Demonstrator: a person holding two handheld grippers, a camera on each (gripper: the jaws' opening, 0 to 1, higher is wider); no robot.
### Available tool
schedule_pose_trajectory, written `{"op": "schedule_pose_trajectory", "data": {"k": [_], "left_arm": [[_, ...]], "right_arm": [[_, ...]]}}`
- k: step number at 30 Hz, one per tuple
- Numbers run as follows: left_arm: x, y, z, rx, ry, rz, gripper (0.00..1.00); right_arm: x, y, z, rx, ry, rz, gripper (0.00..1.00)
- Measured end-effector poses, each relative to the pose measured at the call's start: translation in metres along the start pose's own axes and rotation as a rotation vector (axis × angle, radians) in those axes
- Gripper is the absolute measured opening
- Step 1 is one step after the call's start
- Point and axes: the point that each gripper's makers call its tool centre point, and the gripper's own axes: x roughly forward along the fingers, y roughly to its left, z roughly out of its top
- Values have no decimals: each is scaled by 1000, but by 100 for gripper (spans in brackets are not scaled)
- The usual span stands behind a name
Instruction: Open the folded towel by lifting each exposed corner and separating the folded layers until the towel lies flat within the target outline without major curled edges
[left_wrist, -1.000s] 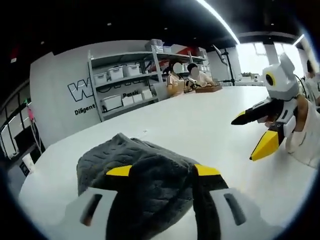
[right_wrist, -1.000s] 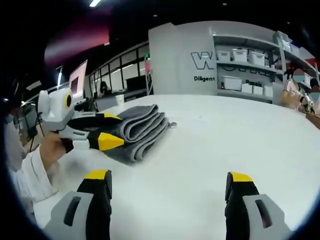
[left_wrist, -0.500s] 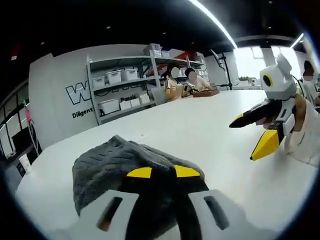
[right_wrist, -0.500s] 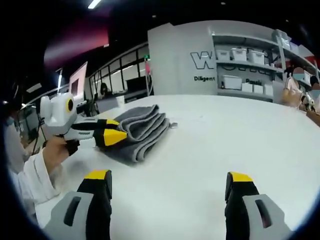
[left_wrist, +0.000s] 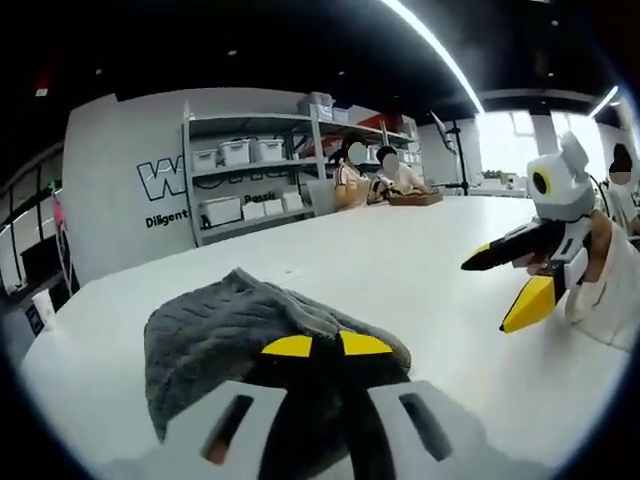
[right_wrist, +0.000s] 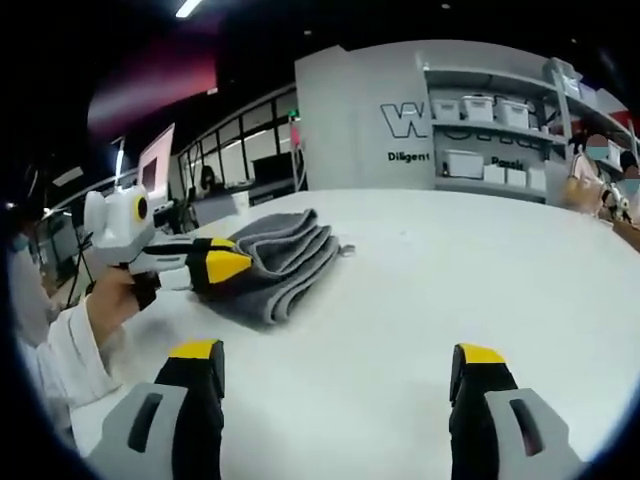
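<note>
1. Step in hand, as judged: first corner grasp on the grey, ribbed, folded fabric towel (right_wrist: 283, 257). No layer separated yet; 3 or so stacked folds visible along its near edge in the right gripper view.
2. Towel location: flat on the wide white bench (right_wrist: 440, 270), near its edge on the person's left side. No target outline discernible on the bench surface.
3. Left tool (left_wrist: 325, 346): yellow-tipped jaws nearly together, pinched on the near top edge of the towel. Confirmed in the right gripper view, with the left tool (right_wrist: 222, 266) lying low and roughly level at the towel's corner, held by a hand in a white sleeve (right_wrist: 70, 345).
4. Right tool (right_wrist: 335, 360): jaws wide apart, nothing between them, hovering above bare bench well apart from the towel. Seen in the left gripper view as the right tool (left_wrist: 510, 285), tips angled down toward the bench.
5. Next move, as judged: lift the pinched layer up and peel it away from the stack; bring the right tool in to hold or take a 2nd corner.
6. Risk, as judged: more than 1 layer caught in the pinch, dragging the whole stack.
</note>
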Motion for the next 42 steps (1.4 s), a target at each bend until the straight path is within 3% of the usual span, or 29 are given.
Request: {"op": "schedule_pose_trajectory", "data": {"k": [13,23,42], "left_arm": [[-10,13,21,-71,-96,32,5],[-31,40,42,-119,-208,123,5],[-59,85,47,-179,-271,243,4]], "right_arm": [[0,0,-1,-3,4,0,93],[1,1,-1,-8,8,1,93],[2,2,-2,-10,12,6,92]]}}
